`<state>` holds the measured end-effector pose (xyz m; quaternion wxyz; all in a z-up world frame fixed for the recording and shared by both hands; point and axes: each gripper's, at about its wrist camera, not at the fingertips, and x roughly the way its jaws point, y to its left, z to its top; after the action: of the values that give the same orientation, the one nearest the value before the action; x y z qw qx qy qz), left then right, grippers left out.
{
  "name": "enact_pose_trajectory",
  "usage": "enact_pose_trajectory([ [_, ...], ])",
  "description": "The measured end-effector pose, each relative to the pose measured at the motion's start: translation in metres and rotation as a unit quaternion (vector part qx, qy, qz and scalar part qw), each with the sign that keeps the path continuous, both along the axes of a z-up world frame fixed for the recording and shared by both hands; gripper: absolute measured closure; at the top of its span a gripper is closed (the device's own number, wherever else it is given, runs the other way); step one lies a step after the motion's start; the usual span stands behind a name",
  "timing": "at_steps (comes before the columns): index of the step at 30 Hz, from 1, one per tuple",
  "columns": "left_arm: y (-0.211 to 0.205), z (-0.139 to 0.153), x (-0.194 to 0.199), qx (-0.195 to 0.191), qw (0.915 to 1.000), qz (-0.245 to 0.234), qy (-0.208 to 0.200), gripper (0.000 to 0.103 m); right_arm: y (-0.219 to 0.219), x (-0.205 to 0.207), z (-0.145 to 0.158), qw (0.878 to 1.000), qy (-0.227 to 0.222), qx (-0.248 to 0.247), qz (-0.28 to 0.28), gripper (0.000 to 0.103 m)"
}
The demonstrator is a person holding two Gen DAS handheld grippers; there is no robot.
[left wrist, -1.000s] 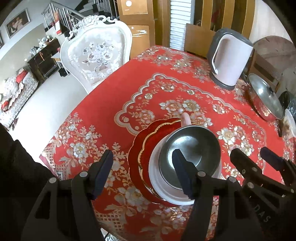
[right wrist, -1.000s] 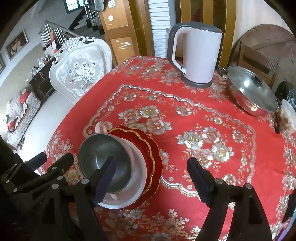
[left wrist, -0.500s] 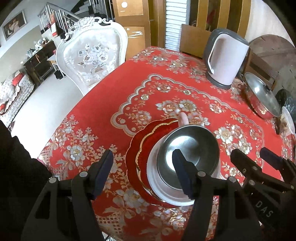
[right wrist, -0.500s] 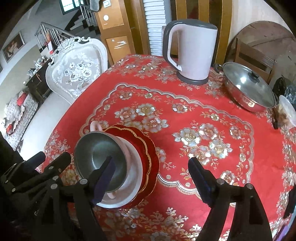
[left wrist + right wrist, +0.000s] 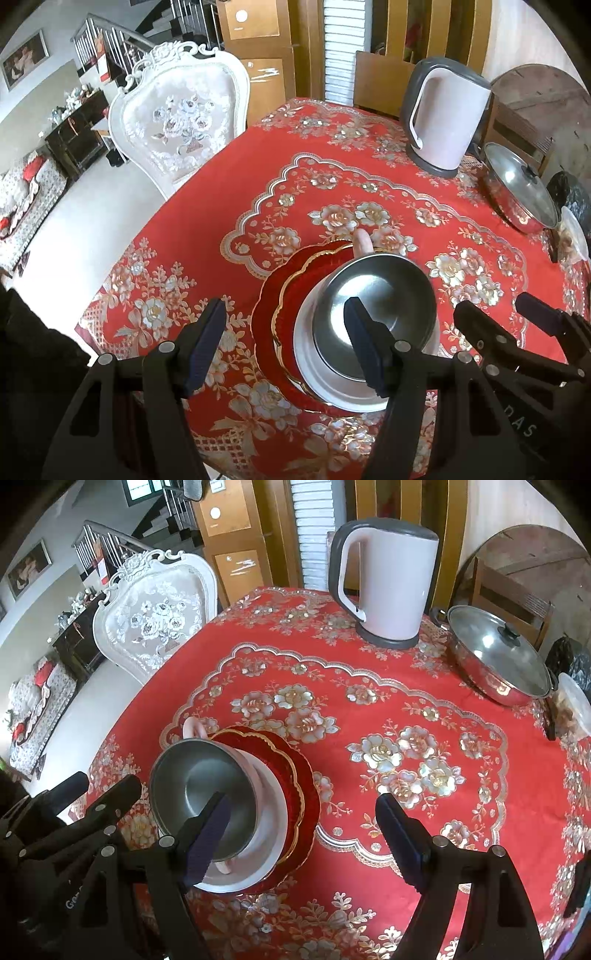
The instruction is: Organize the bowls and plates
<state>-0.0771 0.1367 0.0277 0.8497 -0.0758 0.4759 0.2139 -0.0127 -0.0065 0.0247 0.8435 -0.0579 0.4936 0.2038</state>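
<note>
A stack stands near the table's front edge: two red gold-rimmed plates [image 5: 284,295] [image 5: 295,771] at the bottom, a white bowl [image 5: 306,354] [image 5: 273,797] on them, and a steel bowl [image 5: 384,291] [image 5: 195,775] on top. A small pink object [image 5: 364,242] [image 5: 194,731] peeks out behind the stack. My left gripper [image 5: 284,341] hangs open above the stack's left side, holding nothing. My right gripper [image 5: 303,836] is open above the stack's right side, also with nothing in it. Each gripper shows at the edge of the other's view.
A pink-and-grey kettle [image 5: 443,118] [image 5: 388,579] stands at the table's far side. A lidded steel pan [image 5: 521,188] [image 5: 495,657] sits at the far right, with a plastic container [image 5: 576,705] beside it. A white ornate chair [image 5: 184,122] [image 5: 155,616] stands left of the table.
Both grippers have drawn back and up a little from the stack, so more of the table shows. The stack has not moved and both grippers stay open.
</note>
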Motion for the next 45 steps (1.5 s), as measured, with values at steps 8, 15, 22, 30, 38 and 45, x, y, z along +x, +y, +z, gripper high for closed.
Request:
enact_pose_trajectory([
  [8,0.002,0.002,0.002,-0.002,0.9999,-0.01,-0.007,0.028,-0.003,0.002,0.002,1.0,-0.002,0.001,-0.001,0.02],
  [15,-0.001,0.004,0.005,-0.002,0.9995,-0.03,-0.014,0.027,-0.006,0.002,0.002,1.0,-0.004,0.005,-0.001,0.02],
  [22,0.0,0.003,0.006,-0.016,0.9989,-0.04,-0.016,0.02,-0.014,0.004,0.0,1.0,-0.001,0.007,-0.008,0.02],
  [30,-0.005,0.003,0.006,-0.008,0.9984,-0.054,-0.015,0.019,-0.016,0.005,0.0,1.0,0.0,0.007,-0.006,0.02],
  [38,-0.005,0.003,0.007,-0.015,0.998,-0.059,-0.018,0.018,-0.016,0.006,-0.001,1.0,0.001,0.008,-0.005,0.02],
  [45,-0.009,0.0,0.013,0.012,0.998,-0.059,0.017,0.013,-0.015,0.006,-0.001,1.0,-0.003,0.01,-0.003,0.02],
])
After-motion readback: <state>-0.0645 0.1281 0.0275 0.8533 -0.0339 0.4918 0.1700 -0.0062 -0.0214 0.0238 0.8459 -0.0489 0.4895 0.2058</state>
